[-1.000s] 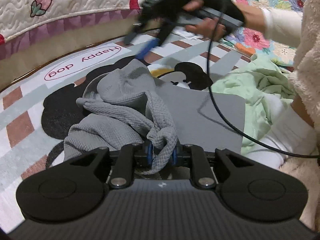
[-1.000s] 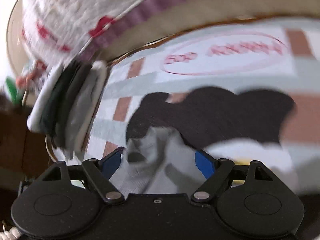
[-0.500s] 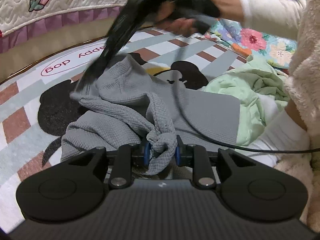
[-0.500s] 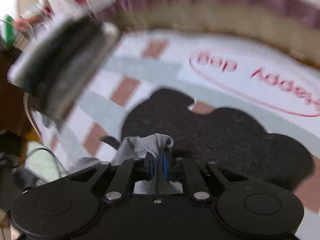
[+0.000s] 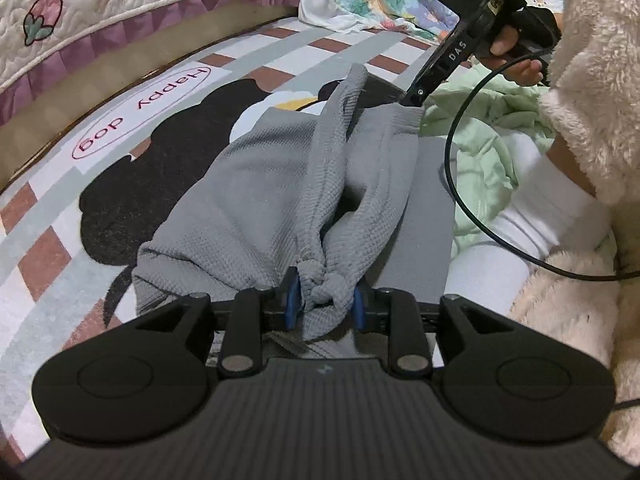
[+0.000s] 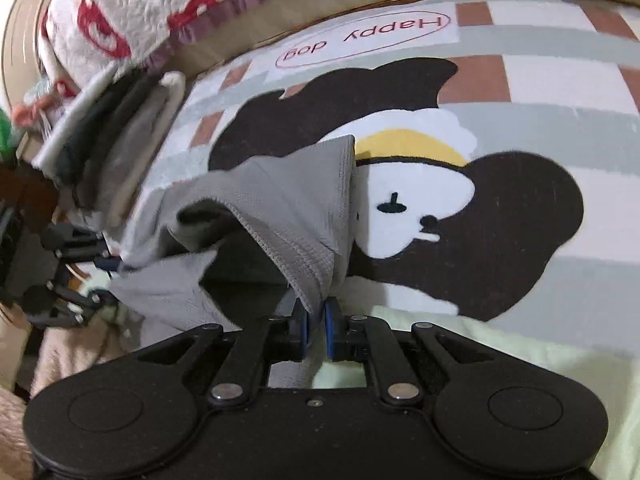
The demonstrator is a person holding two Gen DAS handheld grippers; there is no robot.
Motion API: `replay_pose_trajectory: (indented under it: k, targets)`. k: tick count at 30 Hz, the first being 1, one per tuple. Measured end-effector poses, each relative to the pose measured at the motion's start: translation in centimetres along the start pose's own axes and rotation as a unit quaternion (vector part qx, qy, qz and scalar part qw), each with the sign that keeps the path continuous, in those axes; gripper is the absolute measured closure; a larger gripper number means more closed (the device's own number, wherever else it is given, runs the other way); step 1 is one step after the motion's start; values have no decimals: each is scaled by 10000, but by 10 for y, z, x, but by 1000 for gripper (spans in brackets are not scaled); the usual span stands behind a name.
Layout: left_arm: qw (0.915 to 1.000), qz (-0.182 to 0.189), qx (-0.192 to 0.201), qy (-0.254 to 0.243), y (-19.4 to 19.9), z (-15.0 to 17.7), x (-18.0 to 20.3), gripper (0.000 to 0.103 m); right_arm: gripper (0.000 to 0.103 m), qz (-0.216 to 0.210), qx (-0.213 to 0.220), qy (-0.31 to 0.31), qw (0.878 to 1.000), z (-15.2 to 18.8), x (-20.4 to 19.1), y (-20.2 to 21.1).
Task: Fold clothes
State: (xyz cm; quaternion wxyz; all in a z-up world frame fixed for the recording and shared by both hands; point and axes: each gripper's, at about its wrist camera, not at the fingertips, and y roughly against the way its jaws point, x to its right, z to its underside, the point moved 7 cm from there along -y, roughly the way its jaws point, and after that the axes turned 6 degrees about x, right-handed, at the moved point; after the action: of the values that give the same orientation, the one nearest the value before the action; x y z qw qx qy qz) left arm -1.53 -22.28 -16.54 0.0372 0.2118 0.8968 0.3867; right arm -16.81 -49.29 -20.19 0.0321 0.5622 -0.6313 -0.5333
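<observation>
A grey waffle-knit garment (image 5: pixel 260 200) lies on the rug, stretched between both grippers. In the left wrist view my left gripper (image 5: pixel 325 304) has a bunched end of it between the blue pads, which still press on the cloth while the jaws are opening. My right gripper (image 5: pixel 416 100) grips the far corner, lifted off the rug. In the right wrist view that gripper (image 6: pixel 316 320) pinches a fold of the grey garment (image 6: pixel 288 208); its jaws are opening slightly with the cloth still clamped. The left gripper (image 6: pixel 108 264) shows at the left edge, on the other end.
The rug (image 5: pixel 120 168) carries a cartoon dog and "Happy dog" lettering. A pale green garment (image 5: pixel 488 152) lies at the right by the person's fluffy sleeve (image 5: pixel 592 80). A black cable (image 5: pixel 460 184) loops over it. Folded clothes (image 6: pixel 112 140) are stacked by the quilted bed cover (image 5: pixel 100 8).
My right gripper shut on a corner of the grey garment and swung it across to the right, pulling the crumpled cloth out long. The left gripper stayed put on its end.
</observation>
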Motion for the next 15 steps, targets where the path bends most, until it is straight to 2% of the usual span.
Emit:
replay_pose_trajectory:
  k: [3,6,8,10,12,14,15]
  targets:
    - [9999,23,96,92,10,1,-2,75,85,-130,-28,164,9998,0,-10,2]
    - [9998,25,168,100,20,2,-3,75,84,-127,-320,440,9984,4,-17,6]
    - [9997,-58,200,116,26,3,-2,74,83,-278,-210,462,9983,0,-26,16]
    - [9989,-137,355,267,34,1,-2,72,77,-432,-48,425,9982,-6,-32,28]
    - [9966,-137,602,538,41,-4,-5,72,62,-741,133,374,9965,-14,-42,34]
    - [9933,-162,866,750,44,-14,-9,72,54,-1015,-82,217,9946,-16,-54,20]
    - [9916,-211,981,817,42,-21,-10,72,53,-1082,-223,171,9937,-14,-59,9]
